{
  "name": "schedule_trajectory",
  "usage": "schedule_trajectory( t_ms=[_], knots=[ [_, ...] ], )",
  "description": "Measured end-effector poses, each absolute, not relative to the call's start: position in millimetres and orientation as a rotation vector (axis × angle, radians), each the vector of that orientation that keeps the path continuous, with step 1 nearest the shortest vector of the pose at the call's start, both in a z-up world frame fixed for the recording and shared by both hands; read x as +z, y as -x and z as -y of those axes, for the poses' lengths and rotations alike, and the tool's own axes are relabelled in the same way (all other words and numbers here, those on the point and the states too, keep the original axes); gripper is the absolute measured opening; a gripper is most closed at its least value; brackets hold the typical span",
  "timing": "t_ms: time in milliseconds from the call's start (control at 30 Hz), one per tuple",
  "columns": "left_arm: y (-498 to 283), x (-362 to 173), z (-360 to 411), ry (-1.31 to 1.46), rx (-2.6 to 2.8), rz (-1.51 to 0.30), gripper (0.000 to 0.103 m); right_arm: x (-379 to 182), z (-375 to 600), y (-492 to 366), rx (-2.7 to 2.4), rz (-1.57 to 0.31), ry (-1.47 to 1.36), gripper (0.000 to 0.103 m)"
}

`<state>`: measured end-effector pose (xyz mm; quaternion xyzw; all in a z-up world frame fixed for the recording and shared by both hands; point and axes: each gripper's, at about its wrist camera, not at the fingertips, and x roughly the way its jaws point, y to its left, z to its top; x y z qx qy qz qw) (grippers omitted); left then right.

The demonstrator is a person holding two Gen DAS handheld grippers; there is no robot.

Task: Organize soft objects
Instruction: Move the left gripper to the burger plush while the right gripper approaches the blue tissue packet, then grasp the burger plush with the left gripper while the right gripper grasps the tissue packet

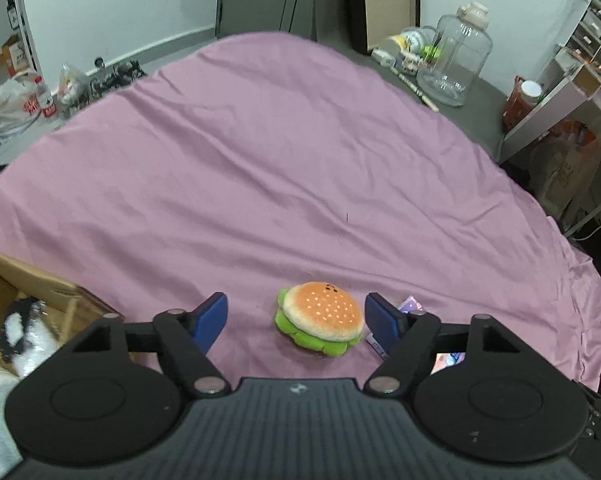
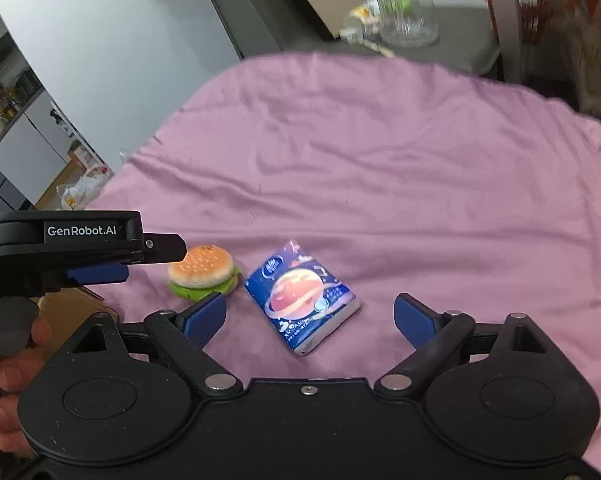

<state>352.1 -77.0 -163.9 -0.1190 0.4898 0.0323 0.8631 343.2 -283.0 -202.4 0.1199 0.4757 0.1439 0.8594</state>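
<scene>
the small plush hamburger with a tan seeded bun and green felt lettuce (image 1: 319, 319) lies on the wrinkled pink cloth (image 1: 280, 168) near the cloth's close edge, resting flat on its lettuce base with the bun dome tipped a little toward the far side. the left gripper (image 1: 296, 320) has its blue-padded fingers (image 1: 211, 320) spread wide, and the burger sits directly between them, touching neither pad, a shade nearer the right-hand pad. in the right wrist view the left gripper (image 2: 96, 268) hangs just beside and above the burger (image 2: 202, 273), so it looks not yet lowered around it.

the right gripper (image 2: 312, 320) is also spread wide and holds nothing; the glossy blue tissue packet printed with a ringed planet (image 2: 303, 307) lies ahead between its fingers, long axis running diagonally away to the left, just beside the burger but apart from it.

the left hand is clearly the nearer to the burger. being round, the toy has no long axis to align with; the move probably needs only a short drop and a squeeze. the open brown cardboard box (image 1: 40, 292) holding a black-and-white plush toy (image 1: 24, 332) sits just off the cloth's left edge, a likely destination.
</scene>
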Motion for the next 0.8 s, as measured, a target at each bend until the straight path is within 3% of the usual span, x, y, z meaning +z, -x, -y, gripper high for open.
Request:
schedule_trajectory(
  t_ms=[367,600,633,667,700,733,800],
  knots=[
    [-369.6,-200.4,73.5,0.394,0.090,-1.101,0.069,-228.2,268.1,-352.8,0.255,-1.046,-0.189,0.091],
    [-372.5,-212.0,75.7,0.452,0.092,-1.118,0.042,-234.7,253.5,-349.3,0.256,-1.011,-0.109,0.091],
    [-371.5,-210.5,77.7,0.445,0.091,-1.115,0.040,-235.6,252.8,-348.5,0.248,-1.005,-0.102,0.089],
    [-371.6,-209.2,78.8,0.440,0.089,-1.112,0.034,-235.3,252.6,-347.7,0.238,-0.995,-0.093,0.078],
    [-370.8,-207.5,79.5,0.437,0.085,-1.109,0.031,-233.6,253.5,-346.6,0.227,-0.986,-0.087,0.059],
    [-372.5,-206.4,79.6,0.437,0.085,-1.108,0.031,-230.7,255.8,-345.5,0.211,-0.980,-0.090,0.052],
    [-370.0,-202.4,79.5,0.436,0.088,-1.101,0.029,-227.3,264.8,-343.6,0.208,-0.985,-0.173,0.047]
  ],
)
